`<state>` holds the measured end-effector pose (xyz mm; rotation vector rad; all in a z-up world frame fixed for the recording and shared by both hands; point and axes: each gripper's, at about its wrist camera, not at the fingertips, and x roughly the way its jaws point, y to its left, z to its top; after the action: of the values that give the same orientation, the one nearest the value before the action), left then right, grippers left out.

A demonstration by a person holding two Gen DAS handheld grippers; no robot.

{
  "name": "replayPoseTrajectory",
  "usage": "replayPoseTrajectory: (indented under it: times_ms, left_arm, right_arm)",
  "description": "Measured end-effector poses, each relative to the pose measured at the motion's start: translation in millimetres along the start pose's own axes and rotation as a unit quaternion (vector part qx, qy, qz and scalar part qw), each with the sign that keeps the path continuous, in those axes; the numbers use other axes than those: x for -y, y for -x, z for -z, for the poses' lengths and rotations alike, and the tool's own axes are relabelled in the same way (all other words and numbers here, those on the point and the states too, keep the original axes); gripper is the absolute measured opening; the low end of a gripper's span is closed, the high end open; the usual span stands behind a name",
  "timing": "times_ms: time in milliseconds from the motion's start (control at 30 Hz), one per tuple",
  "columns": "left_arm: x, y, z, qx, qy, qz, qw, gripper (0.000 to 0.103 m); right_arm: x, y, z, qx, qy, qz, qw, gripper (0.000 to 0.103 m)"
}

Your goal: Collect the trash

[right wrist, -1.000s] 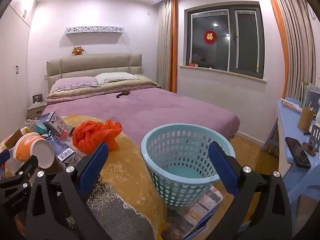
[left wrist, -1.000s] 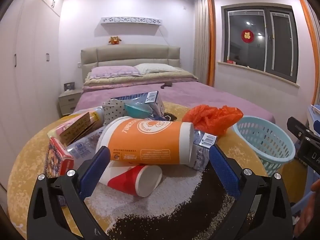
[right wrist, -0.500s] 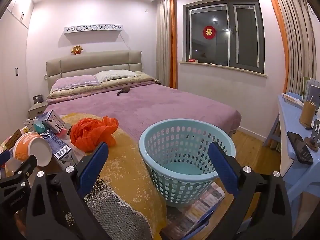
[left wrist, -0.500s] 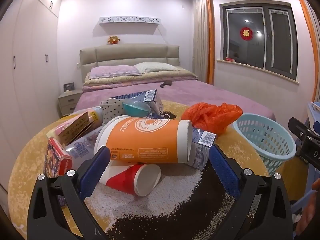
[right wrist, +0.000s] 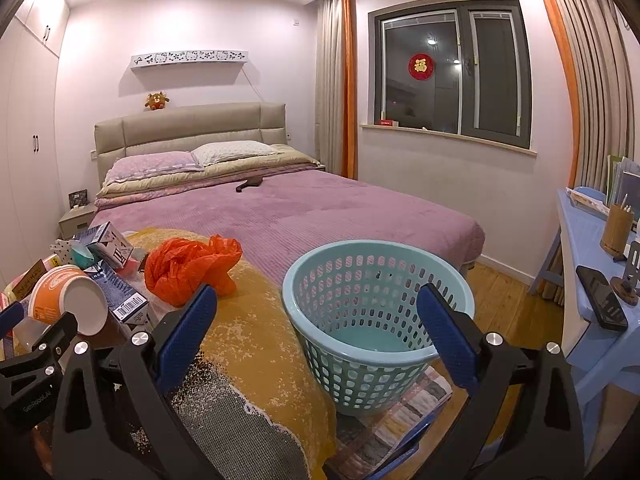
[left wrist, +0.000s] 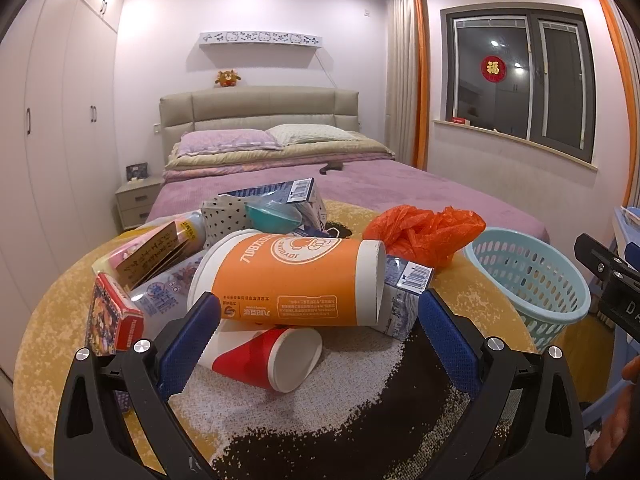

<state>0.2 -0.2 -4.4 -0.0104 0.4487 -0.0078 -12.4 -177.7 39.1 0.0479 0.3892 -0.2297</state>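
Note:
A heap of trash lies on a round yellow cloth-covered table. On top lies a big orange paper cup on its side, with a red and white cup under it. An orange plastic bag sits behind, blue cartons and a red box beside. My left gripper is open, its blue pads flanking the orange cup's near side. A light blue mesh basket stands right of the table. My right gripper is open in front of the basket, holding nothing.
A bed with a purple cover lies behind the table. A blue desk with a phone and a pen holder stands at the right. A patterned mat lies under the basket. A wardrobe lines the left wall.
Both views shift only slightly; the left gripper has edged a little nearer the orange cup. Both grippers stay open and nothing has been picked up.

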Motion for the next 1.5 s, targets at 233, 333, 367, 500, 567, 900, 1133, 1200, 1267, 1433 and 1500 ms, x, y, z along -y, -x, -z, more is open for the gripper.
replayPoseTrajectory:
  times_ms: [233,333,367,500,567,900,1133,1200,1267,1433,1500]
  left_arm:
    - [0.5,-0.3,-0.1,0.002,0.0,-0.001,1.0,0.096]
    - [0.1,2.6,-0.5,0.004,0.001,0.0,1.0,0.096]
    - [0.2,2.6,-0.5,0.004,0.002,0.0,1.0,0.096]
    - [1.6,2.2,-0.9,0.004,0.002,0.001,1.0,0.096]
    - [2.4,2.1,-1.2,0.005,0.002,0.001,1.0,0.096]
    - [-1.0,3.6,-1.2,0.005,0.003,0.001,1.0,0.096]
    - [-1.1,3.5,-1.1,0.005,0.003,0.001,1.0,0.096]
    - [-1.6,4.7,-1.6,0.007,0.003,-0.002,1.0,0.096]
    - [-2.7,10.4,-3.2,0.021,0.007,-0.014,0.9997,0.096]
    - [-12.2,28.3,-6.7,0.035,0.036,-0.036,0.9981,0.096]
    - [-20.6,35.9,-6.7,0.024,0.054,-0.037,0.9976,0.096]
  right_arm:
    - [-2.3,-1.0,0.9,0.002,0.005,-0.001,1.0,0.095]
    - [-2.3,-0.8,0.8,0.002,0.005,-0.001,1.0,0.095]
    - [-2.7,-1.3,0.8,0.001,0.006,0.0,1.0,0.095]
    - [-1.6,-1.8,2.2,-0.001,0.004,-0.001,1.0,0.095]
    - [-1.5,-1.7,2.6,-0.001,0.004,-0.001,1.0,0.095]
    - [-0.4,-3.5,5.7,-0.005,0.006,-0.001,1.0,0.095]
    - [3.2,-4.4,6.3,-0.011,-0.004,-0.007,1.0,0.095]
    - [4.4,-4.1,5.1,-0.012,-0.007,-0.009,1.0,0.095]
    - [5.0,-3.5,3.4,-0.012,-0.009,-0.014,1.0,0.095]
    - [-0.9,3.8,-4.8,0.003,0.007,-0.029,1.0,0.089]
    - [-3.9,6.1,-10.3,0.006,0.013,-0.045,0.999,0.086]
